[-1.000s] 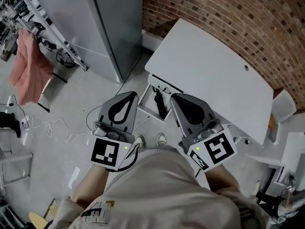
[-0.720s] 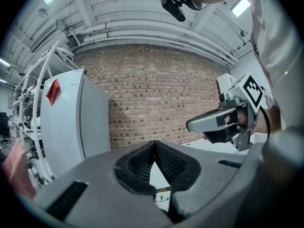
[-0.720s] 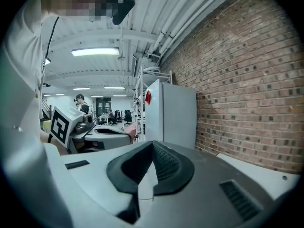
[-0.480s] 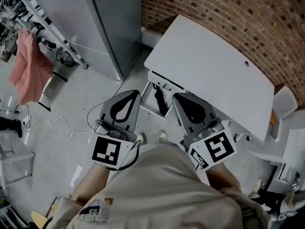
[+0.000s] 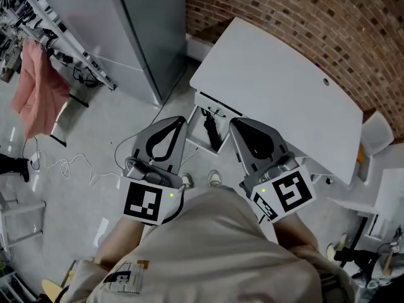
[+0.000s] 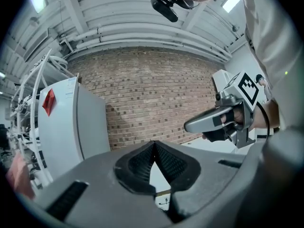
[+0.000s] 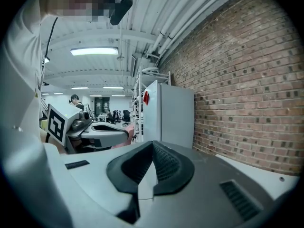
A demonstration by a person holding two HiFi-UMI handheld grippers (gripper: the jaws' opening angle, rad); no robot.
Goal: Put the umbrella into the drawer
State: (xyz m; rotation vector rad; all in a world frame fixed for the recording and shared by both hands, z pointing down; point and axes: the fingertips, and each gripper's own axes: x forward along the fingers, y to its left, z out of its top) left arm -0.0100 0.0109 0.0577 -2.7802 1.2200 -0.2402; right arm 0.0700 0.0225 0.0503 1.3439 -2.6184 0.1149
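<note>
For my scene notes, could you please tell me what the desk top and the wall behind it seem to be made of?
Desk top: probably laminated board, smooth matt white, no grain showing. Wall: bare red-brown brick with pale mortar lines.

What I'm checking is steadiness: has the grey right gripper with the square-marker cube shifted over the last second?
No. The right gripper keeps its place, tip beside the open white drawer.

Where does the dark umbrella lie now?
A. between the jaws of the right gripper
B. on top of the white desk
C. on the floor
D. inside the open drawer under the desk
D: in the head view the umbrella lies inside the open drawer, below the desk edge.
</note>
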